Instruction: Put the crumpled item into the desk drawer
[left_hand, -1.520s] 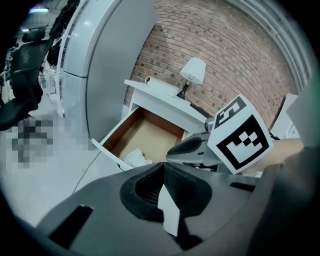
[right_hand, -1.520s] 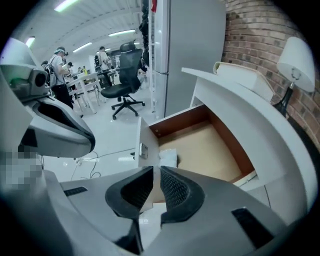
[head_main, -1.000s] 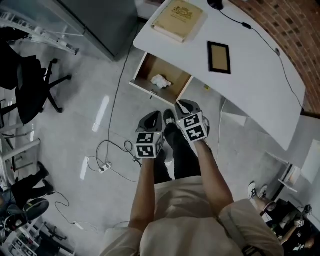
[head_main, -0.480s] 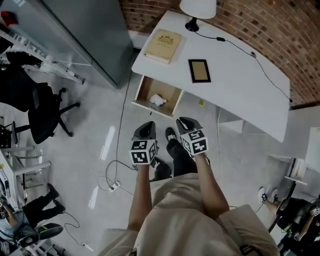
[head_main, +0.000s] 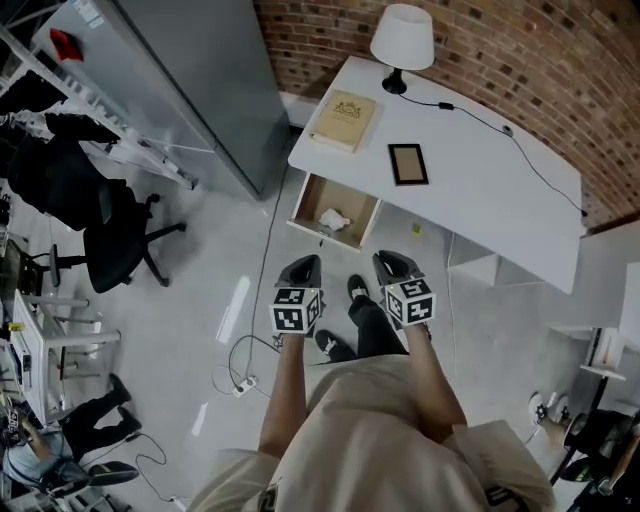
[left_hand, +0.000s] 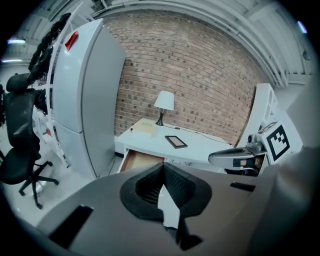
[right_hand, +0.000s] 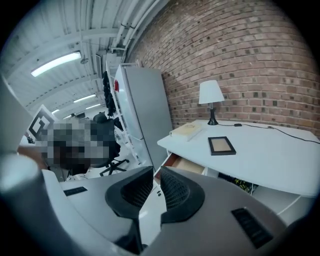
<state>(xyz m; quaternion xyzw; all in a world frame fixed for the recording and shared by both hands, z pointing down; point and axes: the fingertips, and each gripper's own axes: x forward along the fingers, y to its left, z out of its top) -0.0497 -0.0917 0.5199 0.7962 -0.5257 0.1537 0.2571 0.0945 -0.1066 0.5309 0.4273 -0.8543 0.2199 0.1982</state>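
A crumpled white item (head_main: 333, 218) lies inside the open wooden drawer (head_main: 312, 192) at the left end of the white desk (head_main: 480, 190). Both grippers hang over the floor, well short of the drawer. My left gripper (head_main: 302, 265) is shut with nothing in it, and its jaws meet at the tip in the left gripper view (left_hand: 162, 165). My right gripper (head_main: 390, 262) is shut and empty too (right_hand: 158, 168). The drawer (left_hand: 142, 161) shows beyond the jaws in the left gripper view, and in the right gripper view the drawer (right_hand: 187, 164) shows as well. The crumpled item is hidden in both gripper views.
On the desk are a book (head_main: 343, 120), a lamp (head_main: 402, 40) and a small framed picture (head_main: 408, 164). A tall grey cabinet (head_main: 190, 90) stands left of the desk. An office chair (head_main: 115, 235) and floor cables (head_main: 245, 370) lie to the left.
The desk and drawer have drawn farther away and shifted right in the head view. Both grippers sit lower in the frame, still shut and empty.
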